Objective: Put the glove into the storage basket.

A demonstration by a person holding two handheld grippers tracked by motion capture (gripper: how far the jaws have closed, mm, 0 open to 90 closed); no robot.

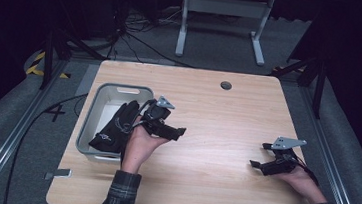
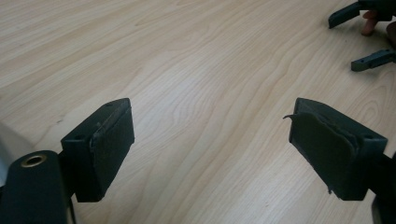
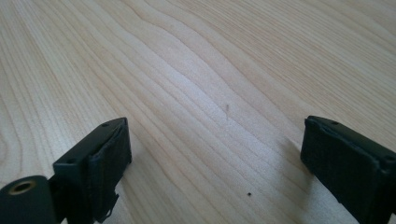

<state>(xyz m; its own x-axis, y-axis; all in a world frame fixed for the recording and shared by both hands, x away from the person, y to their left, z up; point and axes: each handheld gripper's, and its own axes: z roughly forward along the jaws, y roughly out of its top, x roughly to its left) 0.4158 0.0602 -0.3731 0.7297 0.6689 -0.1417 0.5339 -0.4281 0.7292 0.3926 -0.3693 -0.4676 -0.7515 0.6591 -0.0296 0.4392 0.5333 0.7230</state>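
A black glove (image 1: 116, 128) lies in the grey bin (image 1: 118, 92) at the table's left side, draped toward the bin's near right rim. Just right of the bin, my left gripper (image 1: 181, 131) is held above the table, open, with nothing between its jaws. In the left gripper view the left gripper (image 2: 210, 140) has bare wood between its pads, and the other gripper's jaws (image 2: 362, 37) show far off at the top right. My right gripper (image 1: 258, 154) hovers at the table's right side, open and empty. Wood grain lies under the right gripper (image 3: 217, 154) in its own view.
The wooden table (image 1: 209, 104) has a round cable hole (image 1: 226, 85) near its far edge. A white table frame (image 1: 222, 15) and cables stand on the floor behind. A plaid sleeve (image 1: 120, 196) comes in at the near edge.
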